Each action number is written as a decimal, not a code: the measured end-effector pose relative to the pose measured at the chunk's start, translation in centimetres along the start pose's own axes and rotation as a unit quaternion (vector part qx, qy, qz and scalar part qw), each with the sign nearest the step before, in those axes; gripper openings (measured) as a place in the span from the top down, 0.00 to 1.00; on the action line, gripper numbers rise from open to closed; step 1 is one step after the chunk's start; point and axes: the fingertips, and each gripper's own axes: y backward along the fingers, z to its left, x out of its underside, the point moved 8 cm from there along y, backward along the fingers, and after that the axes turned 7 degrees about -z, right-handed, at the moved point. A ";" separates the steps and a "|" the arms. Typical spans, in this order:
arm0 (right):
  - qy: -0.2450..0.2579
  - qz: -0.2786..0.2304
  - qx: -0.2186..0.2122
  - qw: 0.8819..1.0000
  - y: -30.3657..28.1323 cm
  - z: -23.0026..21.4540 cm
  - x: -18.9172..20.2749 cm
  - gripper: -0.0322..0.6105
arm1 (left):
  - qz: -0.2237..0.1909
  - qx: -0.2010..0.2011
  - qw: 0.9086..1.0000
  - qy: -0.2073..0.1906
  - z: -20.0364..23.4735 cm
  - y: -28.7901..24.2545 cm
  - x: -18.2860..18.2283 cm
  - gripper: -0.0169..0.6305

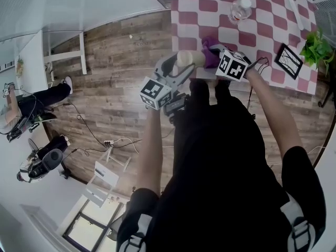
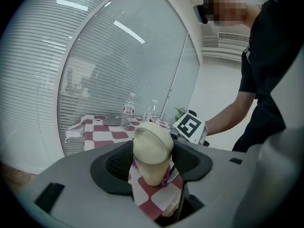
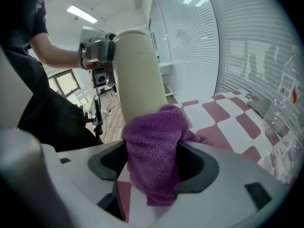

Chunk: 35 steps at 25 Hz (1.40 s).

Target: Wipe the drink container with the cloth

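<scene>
A clear bottle (image 1: 240,9) and a black-framed picture (image 1: 288,61) rest on the checkered table (image 1: 207,22), a leafy plant (image 1: 318,48) near its edge.

Saw a smooth cream drink container (image 2: 152,146), tilted in the air, clamped by the left gripper (image 2: 153,163). Found a purple knitted cloth (image 3: 152,141) bunched just beside it, loose between the spread jaws of the right gripper (image 3: 154,165).

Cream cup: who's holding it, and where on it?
The left gripper holds the cream cup by its body, just below the lid, a jaw on each side.
</scene>
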 end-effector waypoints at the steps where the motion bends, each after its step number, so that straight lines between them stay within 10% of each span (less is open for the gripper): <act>1: -0.002 -0.001 -0.004 1.000 -0.1 -0.1 0.3 0.47 | 0.002 0.003 1.000 -0.003 0.0 0.0 0.0 0.55; 22: 0.123 -0.008 -0.086 0.989 2.2 1.0 -6.5 0.47 | 0.037 0.077 0.992 -0.095 -1.2 -1.0 -0.8 0.55; 35: 0.164 -0.045 -0.039 0.985 5.1 2.0 -8.7 0.47 | 0.039 0.069 0.992 -0.103 -2.1 -1.9 -0.9 0.55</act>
